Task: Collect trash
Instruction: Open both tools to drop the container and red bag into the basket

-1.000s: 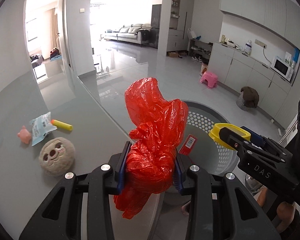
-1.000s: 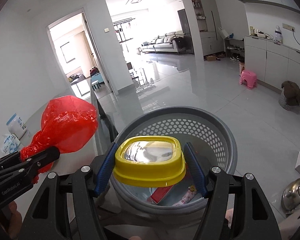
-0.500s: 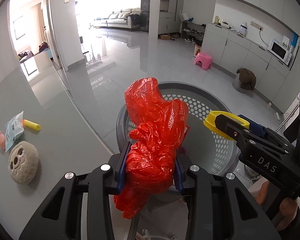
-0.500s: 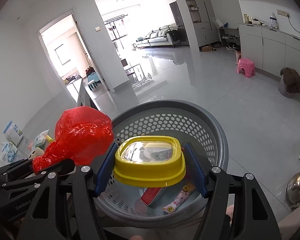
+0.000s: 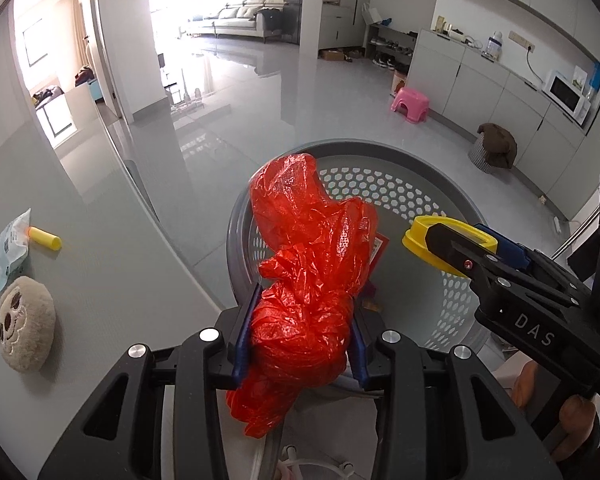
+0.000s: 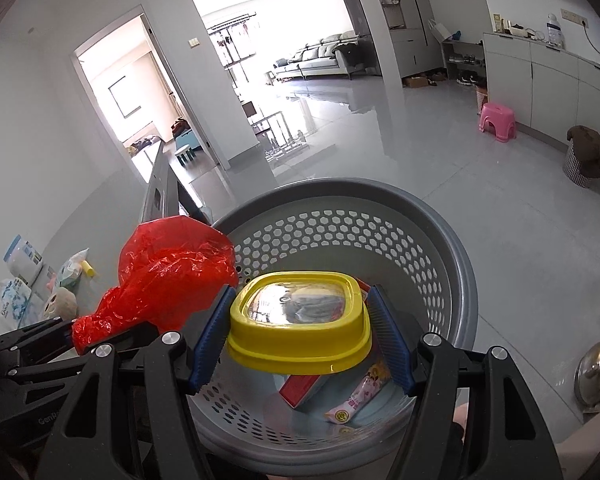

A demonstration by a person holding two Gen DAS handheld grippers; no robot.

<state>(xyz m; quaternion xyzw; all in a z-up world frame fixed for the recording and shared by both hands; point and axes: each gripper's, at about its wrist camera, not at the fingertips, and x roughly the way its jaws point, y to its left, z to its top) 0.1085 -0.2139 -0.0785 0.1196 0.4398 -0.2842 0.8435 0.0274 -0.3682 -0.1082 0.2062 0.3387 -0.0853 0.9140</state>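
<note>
A crumpled red plastic bag (image 5: 308, 264) is pinched between the blue pads of my left gripper (image 5: 302, 320), which is shut on it. The bag hangs over the near left rim of a grey perforated basket (image 5: 380, 148). In the right wrist view the same bag (image 6: 172, 264) shows at the left. My right gripper (image 6: 300, 332) is shut on a yellow-rimmed container lid (image 6: 300, 320) with a clear centre, held above the basket (image 6: 380, 188). A red packet (image 6: 300, 388) and a pink wrapper (image 6: 360, 396) lie at the basket's bottom. The right gripper (image 5: 460, 244) also enters the left wrist view from the right.
The grey table (image 5: 100, 280) at the left carries a round plush toy (image 5: 24, 324), a yellow tube (image 5: 44, 238) and a pale blue packet (image 5: 10, 248). A pink stool (image 5: 410, 104) stands on the glossy floor. A steel pot (image 6: 596, 372) sits low at the right.
Both grippers have moved forward and down over the basket, which now fills more of each view. The red bag has gone from above the table edge to above the basket rim. Both grips are unchanged.
</note>
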